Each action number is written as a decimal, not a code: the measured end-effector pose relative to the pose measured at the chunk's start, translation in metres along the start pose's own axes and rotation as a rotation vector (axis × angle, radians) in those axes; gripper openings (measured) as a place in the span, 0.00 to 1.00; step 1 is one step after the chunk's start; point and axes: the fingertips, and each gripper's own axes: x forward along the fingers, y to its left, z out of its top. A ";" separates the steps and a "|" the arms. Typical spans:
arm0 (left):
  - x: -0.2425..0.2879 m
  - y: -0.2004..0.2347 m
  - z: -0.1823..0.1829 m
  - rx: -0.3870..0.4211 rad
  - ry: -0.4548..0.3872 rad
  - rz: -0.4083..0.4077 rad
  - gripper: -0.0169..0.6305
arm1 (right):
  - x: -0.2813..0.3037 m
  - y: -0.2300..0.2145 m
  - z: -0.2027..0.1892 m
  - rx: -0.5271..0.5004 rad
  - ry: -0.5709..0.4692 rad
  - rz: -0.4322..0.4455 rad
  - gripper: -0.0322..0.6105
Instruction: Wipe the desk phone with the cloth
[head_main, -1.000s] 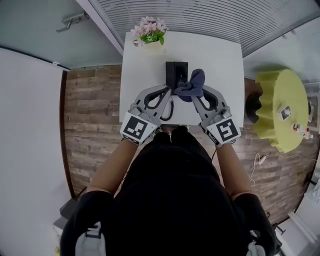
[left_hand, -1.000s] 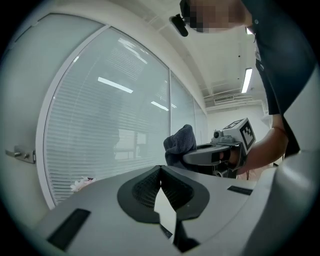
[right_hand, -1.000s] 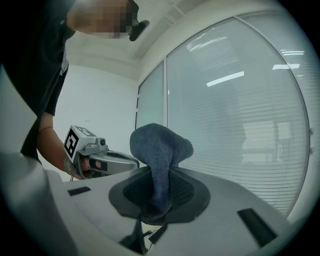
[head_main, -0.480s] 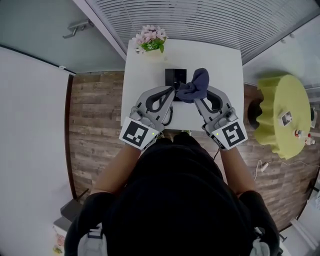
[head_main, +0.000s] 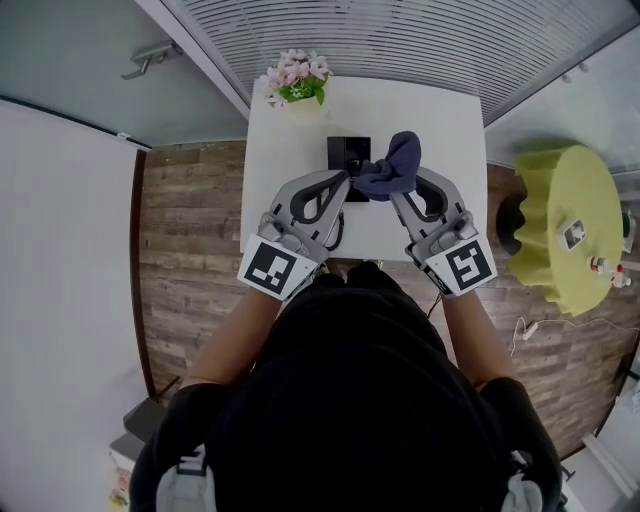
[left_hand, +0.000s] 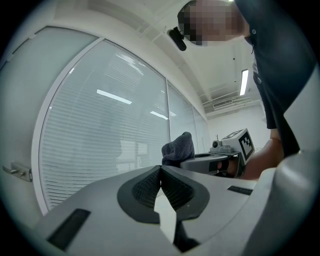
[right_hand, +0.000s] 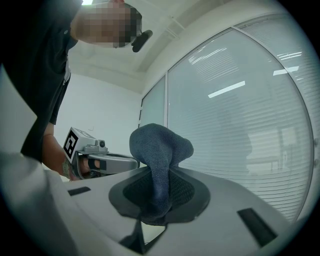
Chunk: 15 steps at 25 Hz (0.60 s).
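Observation:
The black desk phone (head_main: 347, 152) stands on the white table (head_main: 440, 120), its near part hidden behind the grippers and the cloth. In my right gripper (head_main: 393, 190) the dark blue cloth (head_main: 395, 165) is clamped and bunches up over the phone's right side. The right gripper view shows the cloth (right_hand: 161, 150) pinched between the shut pads of the right gripper (right_hand: 159, 186). My left gripper (head_main: 344, 181) hovers just left of the cloth, above the phone's near edge. Its pads (left_hand: 172, 187) meet with nothing between them. Both grippers tilt upward toward the blinds.
A pot of pink flowers (head_main: 295, 78) stands at the table's far left corner. A yellow-green round table (head_main: 562, 215) with small items is to the right on the wooden floor. A glass wall with blinds (left_hand: 110, 135) runs behind the white table.
Both grippers have shifted slightly farther over the phone, and the cloth stays clamped in the right one. The head camera's framing has moved a little.

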 end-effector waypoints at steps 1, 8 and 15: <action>0.001 0.000 0.000 0.001 0.000 0.000 0.04 | 0.000 0.000 0.000 0.000 0.000 0.000 0.17; 0.002 0.000 -0.001 0.001 -0.002 -0.005 0.04 | 0.000 -0.003 -0.001 0.001 0.006 -0.010 0.17; 0.003 0.002 -0.006 -0.004 0.007 -0.001 0.04 | 0.000 -0.006 -0.001 0.001 0.000 -0.012 0.17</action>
